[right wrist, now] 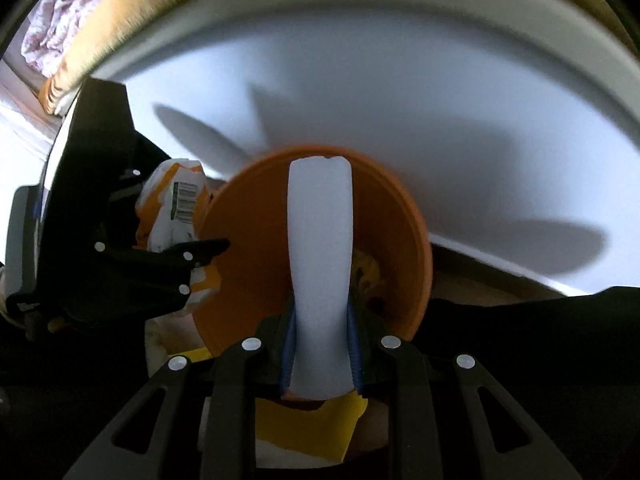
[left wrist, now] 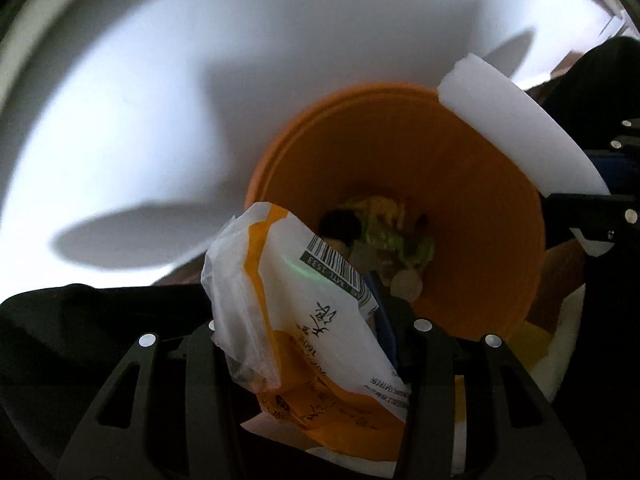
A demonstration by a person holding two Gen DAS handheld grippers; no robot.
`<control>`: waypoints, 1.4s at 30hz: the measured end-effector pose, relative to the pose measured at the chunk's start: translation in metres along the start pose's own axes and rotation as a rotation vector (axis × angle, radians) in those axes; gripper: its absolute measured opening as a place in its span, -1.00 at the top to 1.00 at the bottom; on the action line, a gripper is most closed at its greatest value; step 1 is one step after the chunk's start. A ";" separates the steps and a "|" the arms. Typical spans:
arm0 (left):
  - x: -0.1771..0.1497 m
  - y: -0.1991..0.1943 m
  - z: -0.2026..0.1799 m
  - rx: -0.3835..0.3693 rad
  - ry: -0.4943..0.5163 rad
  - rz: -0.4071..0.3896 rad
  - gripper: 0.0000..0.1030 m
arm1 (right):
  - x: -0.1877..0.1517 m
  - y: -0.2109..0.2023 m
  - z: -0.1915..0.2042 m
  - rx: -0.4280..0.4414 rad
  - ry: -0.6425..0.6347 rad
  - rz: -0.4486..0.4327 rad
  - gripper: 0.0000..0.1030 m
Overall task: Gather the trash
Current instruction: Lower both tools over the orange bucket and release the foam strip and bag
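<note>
1. Left gripper sits nearest the left wrist camera, black fingers clamped on a crinkled white-and-orange plastic wrapper. Wrapper's lower end is cut off by the frame bottom; printed text and a barcode are partly readable, the rest too warped to read.
2. Wrapper's long axis runs from near to far, its top end poking up at the near left rim of the orange bin.
3. Right gripper is clenched on a white foam strip, blue pads squeezing its near end so it narrows there.
4. Foam strip is smooth, matte and flat-ended. Long axis points far, straight along the fingers, its tip over the bin's far rim in the right wrist view. Its near end is hidden behind the fingers.
5. Bin is round, smooth orange plastic with a ridged lip. It stands by a white table, with hard shadows across the top.
6. Inside the bin: crumpled yellow-green trash at the bottom, dim and hard to identify; the strip hides part of it in the right wrist view.
7. Yellow-and-white packaging lies under the right gripper, mostly hidden by the fingers.
8. Far left in the right wrist view: blurred floral fabric, detail unclear.
</note>
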State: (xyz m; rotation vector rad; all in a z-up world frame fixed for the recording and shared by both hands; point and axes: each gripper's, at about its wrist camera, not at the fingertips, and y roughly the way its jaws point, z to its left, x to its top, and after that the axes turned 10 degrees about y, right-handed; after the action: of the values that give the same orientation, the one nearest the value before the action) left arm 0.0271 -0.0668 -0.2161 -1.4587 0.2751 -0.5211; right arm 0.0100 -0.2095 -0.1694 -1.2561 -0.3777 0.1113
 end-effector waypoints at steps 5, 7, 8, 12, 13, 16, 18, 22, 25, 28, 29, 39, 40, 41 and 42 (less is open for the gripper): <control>0.002 0.010 -0.002 -0.011 0.011 0.035 0.11 | 0.002 0.008 0.001 0.016 0.002 0.025 0.54; 0.002 0.011 -0.004 -0.009 0.019 0.038 0.10 | 0.000 0.010 0.001 0.014 0.002 0.029 0.53; 0.002 0.011 -0.005 -0.006 0.022 0.038 0.09 | 0.000 0.011 0.002 0.012 0.002 0.031 0.53; 0.004 0.011 -0.004 -0.003 0.031 0.034 0.05 | 0.002 0.013 -0.003 0.010 0.010 0.027 0.52; 0.005 0.011 -0.005 -0.002 0.031 0.036 0.05 | 0.002 0.013 -0.004 0.010 0.013 0.024 0.52; 0.002 0.013 -0.006 -0.004 0.030 0.037 0.05 | 0.003 0.014 -0.004 0.005 0.022 0.021 0.51; 0.002 0.015 -0.009 -0.011 0.027 0.034 0.05 | 0.004 0.016 -0.003 0.000 0.031 0.019 0.51; 0.000 0.013 -0.004 -0.010 0.042 0.011 0.05 | 0.006 0.013 -0.008 0.001 0.043 0.016 0.48; 0.002 0.014 -0.009 0.036 0.065 0.006 -0.38 | 0.011 0.016 -0.012 -0.010 0.059 0.015 0.04; 0.002 0.015 -0.010 0.076 0.074 0.023 -0.63 | 0.012 0.013 -0.018 -0.022 0.095 -0.002 -0.01; 0.000 0.013 -0.010 0.069 0.076 0.017 -0.63 | 0.011 0.007 -0.020 -0.017 0.106 -0.020 -0.01; -0.016 -0.025 -0.007 0.023 0.041 -0.101 -0.63 | -0.013 -0.042 -0.030 -0.038 0.126 -0.149 -0.16; -0.019 -0.035 -0.006 0.022 0.036 -0.131 -0.63 | -0.017 -0.049 -0.029 -0.040 0.116 -0.165 -0.16; -0.022 -0.045 -0.005 0.026 0.035 -0.160 -0.63 | -0.013 -0.058 -0.034 -0.044 0.106 -0.179 -0.16; -0.023 -0.060 -0.004 0.028 0.033 -0.197 -0.63 | -0.013 -0.069 -0.032 -0.044 0.089 -0.200 -0.17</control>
State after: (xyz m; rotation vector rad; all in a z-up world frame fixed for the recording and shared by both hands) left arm -0.0047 -0.0609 -0.1601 -1.4592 0.1507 -0.7061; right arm -0.0003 -0.2635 -0.1158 -1.2549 -0.4281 -0.1238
